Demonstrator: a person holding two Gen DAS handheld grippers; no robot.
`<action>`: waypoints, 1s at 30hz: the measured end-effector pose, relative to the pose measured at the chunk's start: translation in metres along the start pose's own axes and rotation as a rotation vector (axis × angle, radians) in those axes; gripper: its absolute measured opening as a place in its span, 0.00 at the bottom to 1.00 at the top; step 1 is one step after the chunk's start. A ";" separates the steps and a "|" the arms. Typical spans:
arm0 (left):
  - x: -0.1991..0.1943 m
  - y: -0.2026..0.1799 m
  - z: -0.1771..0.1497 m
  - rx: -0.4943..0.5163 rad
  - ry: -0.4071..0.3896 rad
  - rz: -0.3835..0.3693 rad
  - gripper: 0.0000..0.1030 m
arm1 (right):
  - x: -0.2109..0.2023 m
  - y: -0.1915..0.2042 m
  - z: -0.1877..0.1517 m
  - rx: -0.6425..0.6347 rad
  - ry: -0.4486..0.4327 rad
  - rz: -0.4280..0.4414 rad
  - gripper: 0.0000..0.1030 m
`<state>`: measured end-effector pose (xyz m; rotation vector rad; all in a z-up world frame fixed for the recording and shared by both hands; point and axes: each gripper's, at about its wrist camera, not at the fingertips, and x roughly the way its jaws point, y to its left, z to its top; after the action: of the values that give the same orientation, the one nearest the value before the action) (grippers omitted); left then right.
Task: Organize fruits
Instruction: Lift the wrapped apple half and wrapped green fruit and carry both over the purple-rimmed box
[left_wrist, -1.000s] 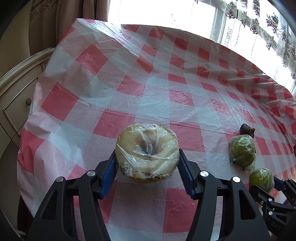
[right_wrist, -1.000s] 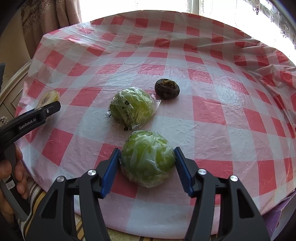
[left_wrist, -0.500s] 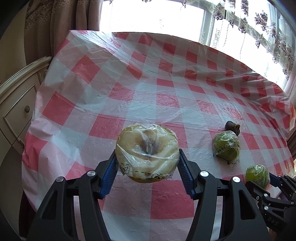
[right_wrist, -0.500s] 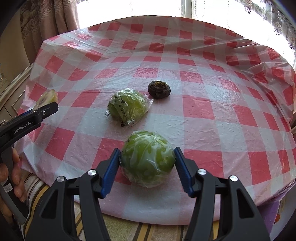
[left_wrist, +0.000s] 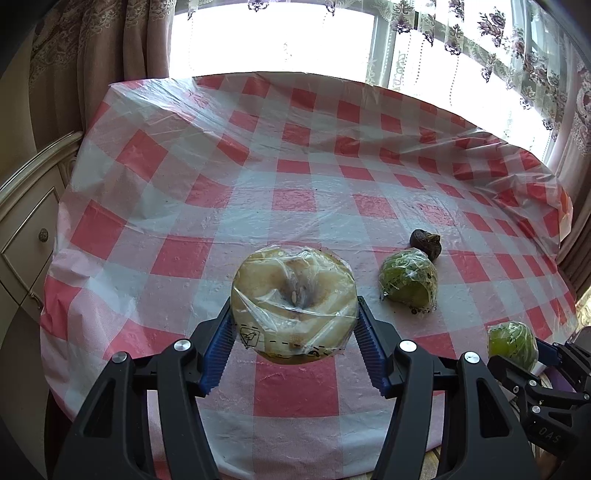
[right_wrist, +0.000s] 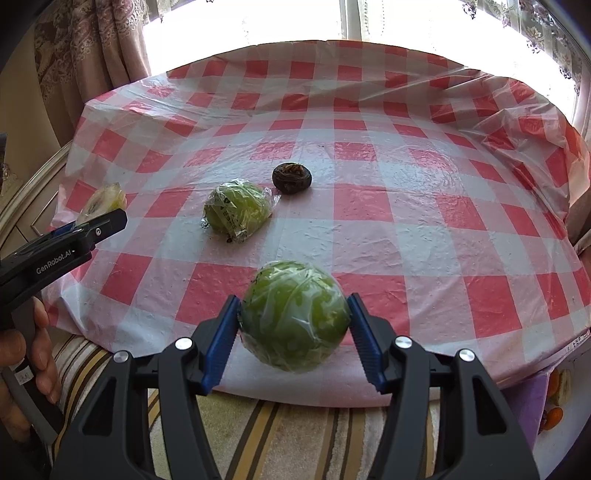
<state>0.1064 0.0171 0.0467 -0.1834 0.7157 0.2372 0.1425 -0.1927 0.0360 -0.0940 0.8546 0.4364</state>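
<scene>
My left gripper (left_wrist: 294, 321) is shut on a pale yellow fruit wrapped in clear film (left_wrist: 293, 304), held above the near part of the red-and-white checked tablecloth (left_wrist: 295, 199). My right gripper (right_wrist: 294, 323) is shut on a green wrapped fruit (right_wrist: 294, 319), lifted over the table's near edge. That green fruit (left_wrist: 512, 343) also shows at the lower right of the left wrist view. On the cloth lie a second green wrapped fruit (right_wrist: 238, 209) and a dark brown round fruit (right_wrist: 291, 177). The left gripper's arm (right_wrist: 66, 247) with the yellow fruit (right_wrist: 103, 201) shows at the left of the right wrist view.
A striped cushion or seat (right_wrist: 288, 435) lies below the table's near edge. A cream cabinet with a drawer knob (left_wrist: 43, 235) stands at the left. Curtains and a bright window (left_wrist: 461, 55) back the table. Orange fruit pieces (right_wrist: 554, 413) show at the lower right. A hand (right_wrist: 22, 369) grips the left tool.
Both grippers have drawn back from the table and risen a little with their fruits held. The table and the two fruits on it look farther away; the near edge and striped cushion now show.
</scene>
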 end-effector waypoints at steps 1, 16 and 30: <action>-0.001 -0.003 0.000 0.005 0.001 -0.003 0.57 | -0.002 -0.002 -0.002 0.003 -0.001 0.000 0.58; -0.012 -0.043 -0.007 0.089 0.009 -0.048 0.57 | -0.033 -0.037 -0.019 0.057 -0.023 -0.016 0.57; -0.022 -0.077 -0.012 0.158 0.017 -0.083 0.57 | -0.053 -0.075 -0.036 0.114 -0.036 -0.050 0.57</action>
<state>0.1044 -0.0631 0.0589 -0.0643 0.7387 0.0991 0.1171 -0.2875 0.0452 -0.0025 0.8386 0.3406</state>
